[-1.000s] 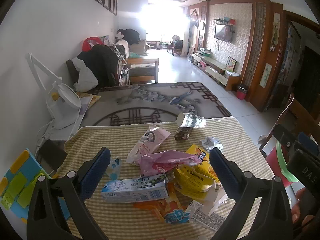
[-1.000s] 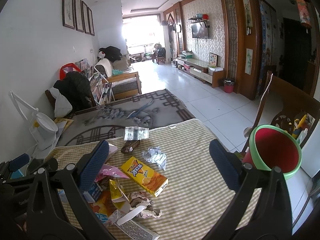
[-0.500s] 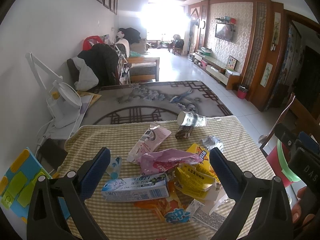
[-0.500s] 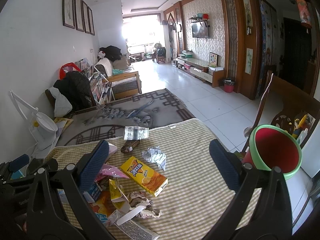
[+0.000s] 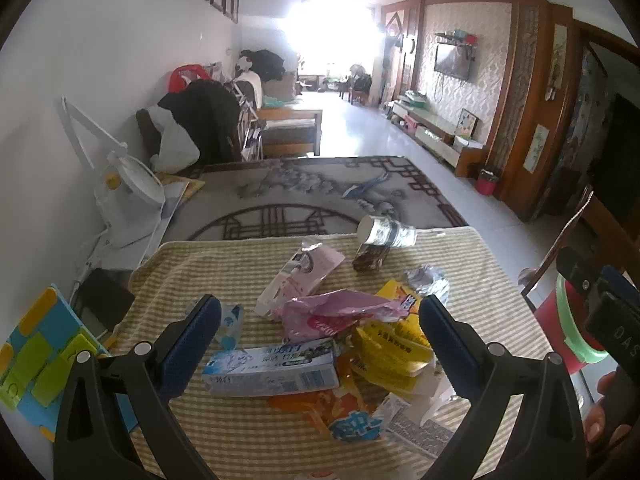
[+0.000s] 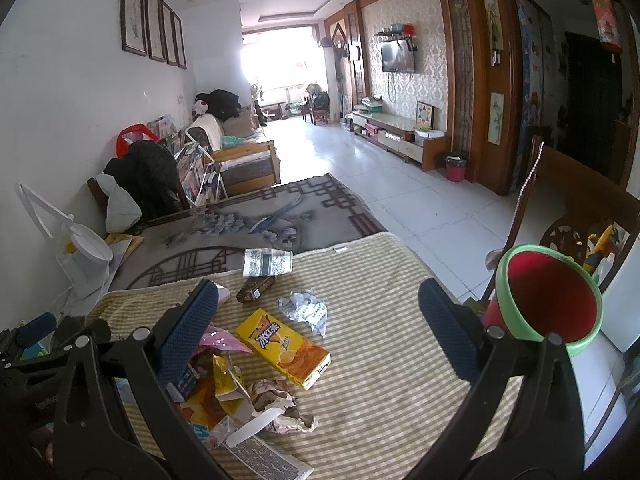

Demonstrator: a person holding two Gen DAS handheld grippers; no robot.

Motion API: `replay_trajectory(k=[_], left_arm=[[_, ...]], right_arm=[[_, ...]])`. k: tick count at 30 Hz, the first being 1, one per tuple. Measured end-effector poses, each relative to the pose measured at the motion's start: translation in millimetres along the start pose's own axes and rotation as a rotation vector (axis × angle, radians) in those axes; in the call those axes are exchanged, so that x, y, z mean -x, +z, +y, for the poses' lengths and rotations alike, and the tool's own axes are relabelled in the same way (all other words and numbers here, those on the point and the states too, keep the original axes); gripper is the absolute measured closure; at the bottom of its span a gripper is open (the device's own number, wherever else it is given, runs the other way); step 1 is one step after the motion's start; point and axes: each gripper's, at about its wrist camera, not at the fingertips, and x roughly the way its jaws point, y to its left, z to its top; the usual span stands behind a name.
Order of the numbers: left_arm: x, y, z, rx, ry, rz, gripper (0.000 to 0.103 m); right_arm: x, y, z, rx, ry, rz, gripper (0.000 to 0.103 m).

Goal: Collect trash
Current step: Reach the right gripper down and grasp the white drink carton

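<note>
**Both grippers spread wide above a table of litter**

The left gripper is held low over the near edge of the striped tablecloth, aimed forward and slightly down, its two blue-padded fingers spread wide with nothing between them touching. Just beyond its left finger lies a small blue-and-white sachet; between the fingers sits a long toothpaste box, with a crumpled pink wrapper behind it and yellow packaging toward the right finger. Farther ahead a paper cup lies on its side.

The right gripper hovers to the right of the heap, also fully parted and empty. Its left finger overlaps the pile of wrappers; ahead between the fingers rest a yellow snack box and a crushed foil blister pack. Beyond its right finger, off the table edge, stands a red bin with a green rim, tilted toward the camera. A fingertip of the person's hand shows at the left view's far right.
</note>
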Motion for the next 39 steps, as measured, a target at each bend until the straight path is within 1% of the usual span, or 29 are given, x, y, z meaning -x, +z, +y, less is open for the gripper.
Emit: replay_trajectory(k=[3,5,7,9,12,14,16,18,20,23,24,26,29,32,33,34,35,36,37,38,39], left_arm=[[-7.5,-6.8,9.0,0.043,-0.003,0.038,0.008],[-13.4,-12.1,18.2,0.065,0.011,0.062,0.008],[-19.7,-16.6,27.2,0.075,0.035,0.089,0.008],[-26.9,-21.8,38.8,0.091,0.064,0.124,0.008],[-32.8,-37.1,61.2,0.110,0.104,0.168,0.008],[-34.9,-45.7,72.4,0.118,0.125,0.184,0.008],[-42.7,-58.7,86.3,0.146,0.148,0.231,0.008],[-49.3,-67.9,100.1,0.183,0.153,0.275,0.008],[-53.4,-75.7,113.6,0.224,0.142,0.294,0.008],[-56.4,-82.0,122.2,0.255,0.128,0.309,0.008],[-57.9,-83.1,124.3,0.267,0.101,0.314,0.008],[-60.6,-84.3,126.0,0.288,0.071,0.321,0.008],[-65.5,-85.6,129.5,0.345,0.031,0.335,0.008],[-77.2,-79.6,136.1,0.401,0.007,0.328,0.008],[-81.9,-76.6,138.0,0.413,0.009,0.322,0.008],[-91.3,-71.4,142.9,0.442,0.008,0.317,0.008],[-99.7,-68.4,146.4,0.465,0.005,0.326,0.009],[-107.2,-66.9,150.5,0.488,-0.001,0.341,0.009],[-121.1,-65.4,157.4,0.539,-0.019,0.365,0.009],[-128.5,-65.1,161.8,0.568,-0.025,0.375,0.010],[-136.6,-65.1,166.5,0.600,-0.024,0.390,0.014]], right_arm=[[-16.9,-6.8,-2.4,0.007,0.014,0.102,0.004],[-29.5,-16.9,-1.9,0.017,0.012,0.170,0.004],[-48.2,-29.2,0.6,0.054,0.020,0.279,0.004],[-63.0,-43.2,1.5,0.080,0.040,0.371,0.004],[-73.7,-61.3,2.9,0.140,0.070,0.466,0.004],[-76.4,-70.4,5.2,0.179,0.086,0.508,0.004],[-82.5,-85.7,9.6,0.224,0.100,0.568,0.004],[-86.9,-101.0,16.1,0.261,0.126,0.617,0.004],[-89.0,-112.0,25.8,0.296,0.142,0.647,0.004],[-97.1,-126.7,39.0,0.350,0.160,0.684,0.004],[-97.9,-129.6,42.7,0.340,0.202,0.687,0.004],[-97.7,-130.1,47.3,0.337,0.220,0.695,0.004],[-99.0,-132.2,56.7,0.393,0.214,0.698,0.005],[-96.0,-141.1,67.4,0.424,0.256,0.737,0.006],[-95.3,-144.3,69.5,0.437,0.253,0.736,0.016],[-94.3,-147.5,72.1,0.450,0.249,0.739,0.031],[-94.4,-149.6,73.2,0.451,0.252,0.749,0.039],[-94.8,-150.0,73.3,0.448,0.256,0.756,0.052],[-95.1,-149.4,72.7,0.443,0.261,0.761,0.058],[-95.2,-148.2,71.6,0.433,0.268,0.764,0.058],[-95.5,-148.4,71.6,0.427,0.269,0.764,0.059]])
